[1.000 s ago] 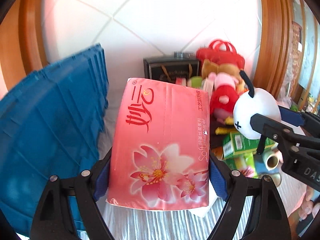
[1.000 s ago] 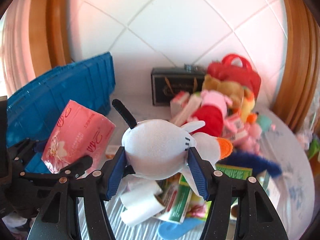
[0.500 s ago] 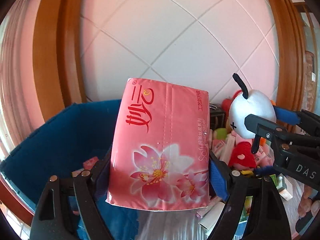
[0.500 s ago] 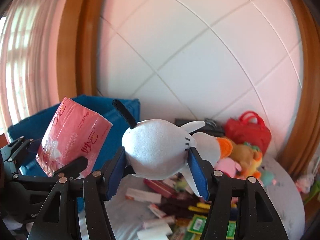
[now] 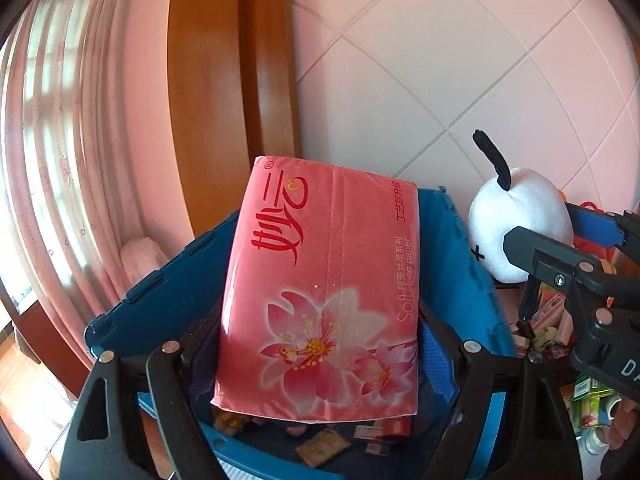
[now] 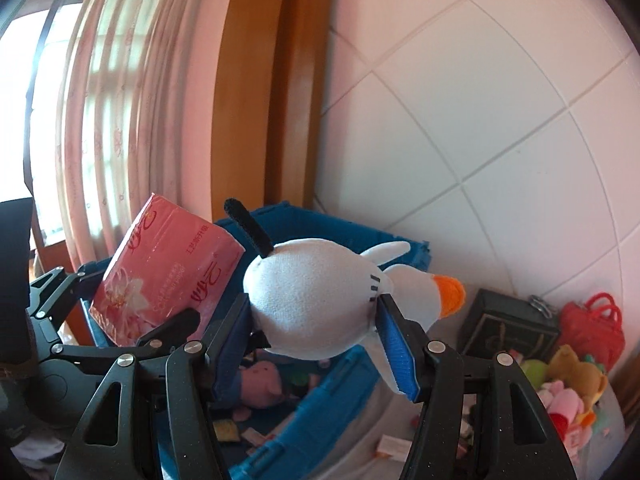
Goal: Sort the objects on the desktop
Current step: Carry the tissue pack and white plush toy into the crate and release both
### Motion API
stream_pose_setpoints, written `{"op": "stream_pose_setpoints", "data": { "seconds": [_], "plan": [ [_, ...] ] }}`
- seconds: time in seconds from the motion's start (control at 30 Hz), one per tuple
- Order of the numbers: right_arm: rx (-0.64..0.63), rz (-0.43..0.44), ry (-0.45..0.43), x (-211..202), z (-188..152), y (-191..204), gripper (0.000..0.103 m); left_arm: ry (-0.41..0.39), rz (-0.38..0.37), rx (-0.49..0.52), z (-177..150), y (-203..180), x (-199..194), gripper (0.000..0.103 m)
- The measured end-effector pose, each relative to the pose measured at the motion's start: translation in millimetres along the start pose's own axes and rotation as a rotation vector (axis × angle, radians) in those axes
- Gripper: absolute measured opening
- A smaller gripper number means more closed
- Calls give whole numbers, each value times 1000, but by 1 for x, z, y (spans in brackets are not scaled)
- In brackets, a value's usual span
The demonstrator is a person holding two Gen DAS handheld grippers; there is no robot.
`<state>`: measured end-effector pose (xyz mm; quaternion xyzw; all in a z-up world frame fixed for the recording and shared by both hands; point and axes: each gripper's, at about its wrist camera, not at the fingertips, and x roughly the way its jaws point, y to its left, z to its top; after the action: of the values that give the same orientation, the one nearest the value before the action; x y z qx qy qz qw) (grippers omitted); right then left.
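My left gripper (image 5: 320, 344) is shut on a pink tissue pack (image 5: 324, 292) with red script and flower print, held above the open blue bin (image 5: 468, 256). The pack also shows in the right wrist view (image 6: 160, 284). My right gripper (image 6: 316, 328) is shut on a white plush bird (image 6: 316, 296) with an orange beak and black tail, held over the bin's (image 6: 336, 384) near edge. The bird shows at the right of the left wrist view (image 5: 520, 220).
The bin holds a pink plush pig (image 6: 264, 384) and small packets (image 5: 324, 446). To the right on the table lie plush toys (image 6: 572, 380), a red bag (image 6: 592, 328), a dark box (image 6: 504, 332) and small boxes (image 5: 552, 320). A tiled wall and wooden frame stand behind.
Both grippers have risen and swung left from the cluttered table to over the blue bin, each still holding its object.
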<state>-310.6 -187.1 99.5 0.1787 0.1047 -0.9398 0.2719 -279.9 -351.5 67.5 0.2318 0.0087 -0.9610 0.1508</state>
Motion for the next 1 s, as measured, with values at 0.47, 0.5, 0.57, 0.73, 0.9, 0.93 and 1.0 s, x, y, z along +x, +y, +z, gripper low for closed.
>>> {"op": "stream_pose_setpoints", "data": {
  "seconds": [0.47,0.5,0.57,0.73,0.9,0.93,1.0],
  "plan": [
    [-1,-60,207,98,0,60,64,135,-4,-15,-6,75,64,86],
    [-2,-68,216,101,0,61,67,143,-9,-16,-9,76,66,87],
    [-4,-87,219,102,-2,61,67,157,-24,-18,-11,77,69,87],
    [12,-114,214,97,0,59,88,184,-54,-23,-16,72,64,87],
    [26,-126,205,87,2,58,97,228,-44,-28,-18,68,70,88],
    [26,-128,201,84,3,57,98,222,-51,-29,-18,67,68,88],
    [26,-135,194,81,3,56,102,218,-59,-28,-20,65,65,88]
  ]
}}
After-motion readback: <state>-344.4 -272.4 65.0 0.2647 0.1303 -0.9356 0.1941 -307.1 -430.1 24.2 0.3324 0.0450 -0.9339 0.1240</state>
